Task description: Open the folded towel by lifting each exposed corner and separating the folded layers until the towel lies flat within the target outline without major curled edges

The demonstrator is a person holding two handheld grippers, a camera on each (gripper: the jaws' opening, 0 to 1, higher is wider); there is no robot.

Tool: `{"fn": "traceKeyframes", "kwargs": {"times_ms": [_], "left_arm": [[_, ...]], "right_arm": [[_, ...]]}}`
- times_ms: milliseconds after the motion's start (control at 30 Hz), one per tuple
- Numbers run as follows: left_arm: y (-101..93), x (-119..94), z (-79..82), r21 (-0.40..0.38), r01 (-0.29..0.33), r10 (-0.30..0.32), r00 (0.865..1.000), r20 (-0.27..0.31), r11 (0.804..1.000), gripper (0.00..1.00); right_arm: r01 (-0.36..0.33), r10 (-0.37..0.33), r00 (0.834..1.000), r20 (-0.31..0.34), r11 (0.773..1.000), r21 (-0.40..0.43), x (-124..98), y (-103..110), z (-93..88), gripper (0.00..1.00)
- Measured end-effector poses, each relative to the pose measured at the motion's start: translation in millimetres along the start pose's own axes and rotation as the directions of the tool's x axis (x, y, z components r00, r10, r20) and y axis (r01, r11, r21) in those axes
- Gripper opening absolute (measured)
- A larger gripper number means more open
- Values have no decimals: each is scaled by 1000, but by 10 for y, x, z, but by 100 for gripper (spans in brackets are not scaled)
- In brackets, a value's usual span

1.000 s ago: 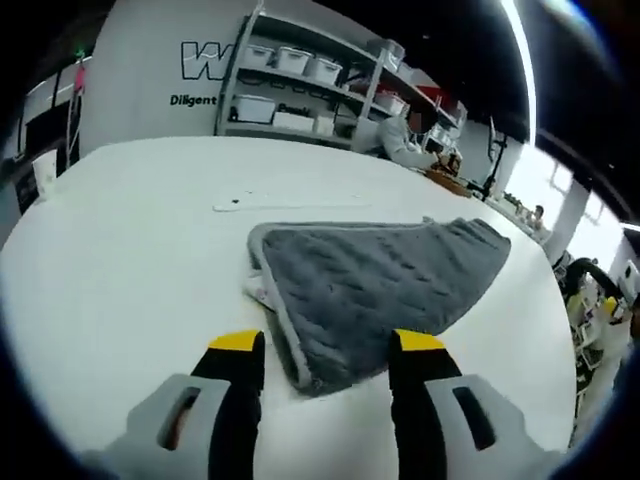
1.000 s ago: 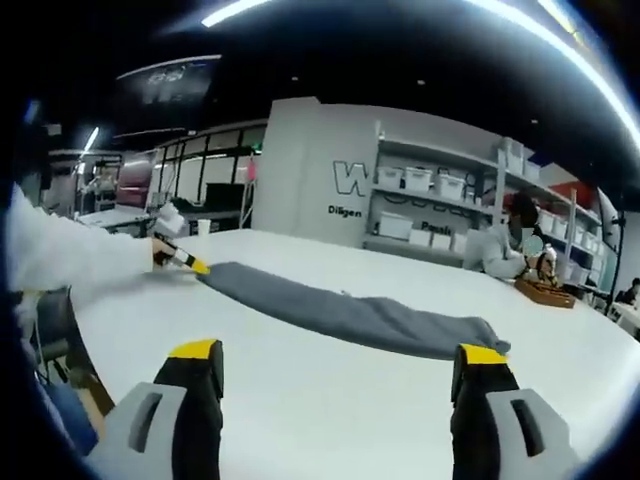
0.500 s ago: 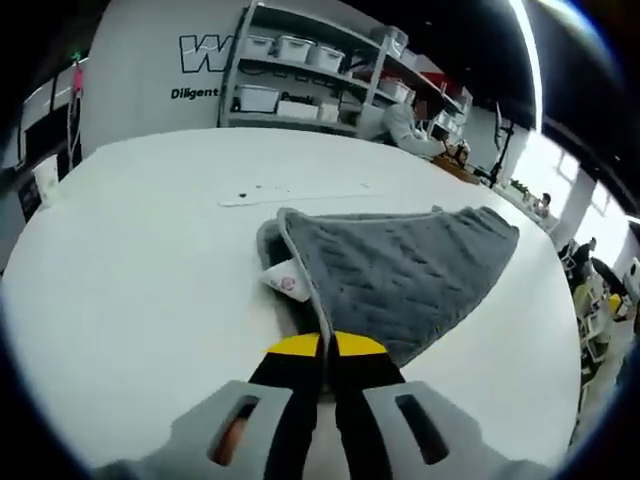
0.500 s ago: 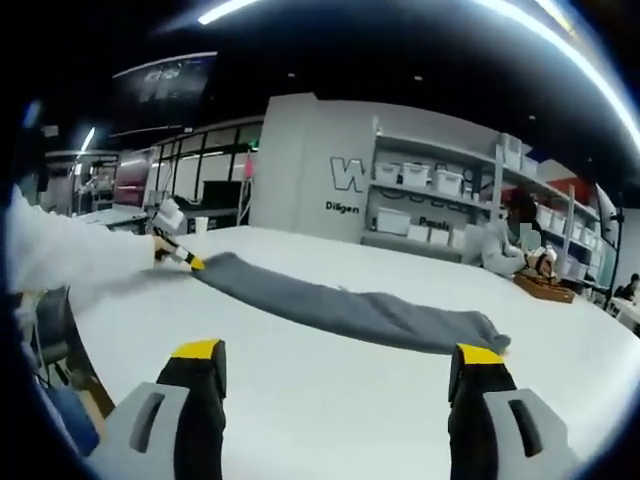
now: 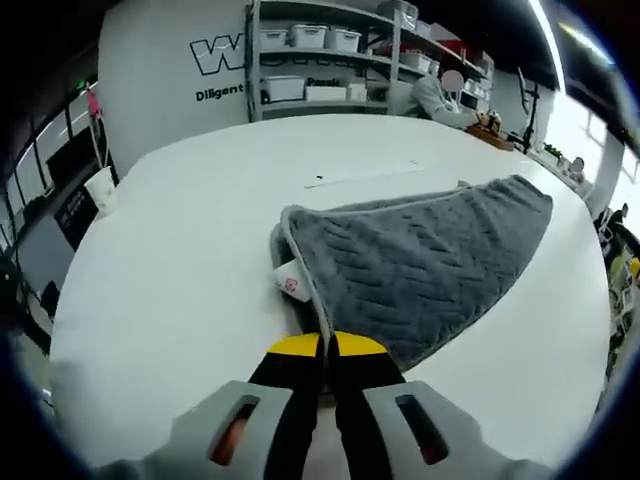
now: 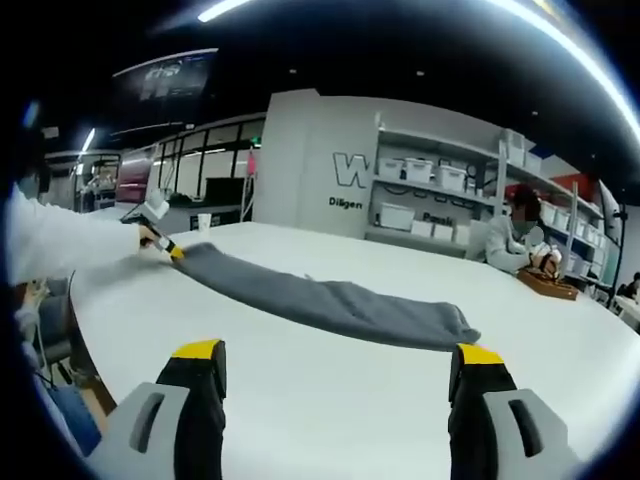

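Note:
The grey towel point(image 5: 420, 265) lies folded on the white table point(image 5: 180, 260), with a pale hem and a small white label point(image 5: 289, 281) at its near fold. My left gripper point(image 5: 326, 347) is shut on the towel's near corner, hem pinched between its yellow-tipped jaws. In the right gripper view the towel point(image 6: 330, 300) stretches as a long low band across the table point(image 6: 330, 400), and the left gripper point(image 6: 160, 242) holds its far left end, a white sleeve point(image 6: 60, 245) behind it. My right gripper point(image 6: 340, 355) is open above bare table, well short of the towel.
A thin marked line point(image 5: 365, 176) runs on the table beyond the towel. Shelves with white bins point(image 5: 320, 60) stand along the back wall. A seated person point(image 6: 515, 245) works at the table's far side. A white cup point(image 5: 101, 186) stands off the table's left edge.
The left gripper went from open around the towel's corner to shut on it, then drew it back and up. The towel's near end has shifted in the right gripper view.

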State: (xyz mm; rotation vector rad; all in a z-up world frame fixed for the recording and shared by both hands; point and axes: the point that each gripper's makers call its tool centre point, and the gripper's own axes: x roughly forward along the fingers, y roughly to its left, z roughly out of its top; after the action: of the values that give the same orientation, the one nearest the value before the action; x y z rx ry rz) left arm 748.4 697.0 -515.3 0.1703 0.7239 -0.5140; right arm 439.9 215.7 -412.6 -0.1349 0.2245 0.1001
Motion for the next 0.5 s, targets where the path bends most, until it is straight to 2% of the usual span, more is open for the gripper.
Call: {"fn": "traceKeyframes", "kwargs": {"times_ms": [267,400,500], "left_arm": [[335,-216,-238,-47,-66,66,998,5,997,2],[392,-265,-325,-75,-77,78,997,6,994,3],[384,-317,-305,-75,-80,82,996,20,994,5]], "right_arm": [[-9,9,1000,4,1000,-1,-38,40,30,93],[-16,16,1000,4,1000,-3,-52,64,38,93],[-19,19,1000,2,1000,-3,-52,77,34,93]]}}
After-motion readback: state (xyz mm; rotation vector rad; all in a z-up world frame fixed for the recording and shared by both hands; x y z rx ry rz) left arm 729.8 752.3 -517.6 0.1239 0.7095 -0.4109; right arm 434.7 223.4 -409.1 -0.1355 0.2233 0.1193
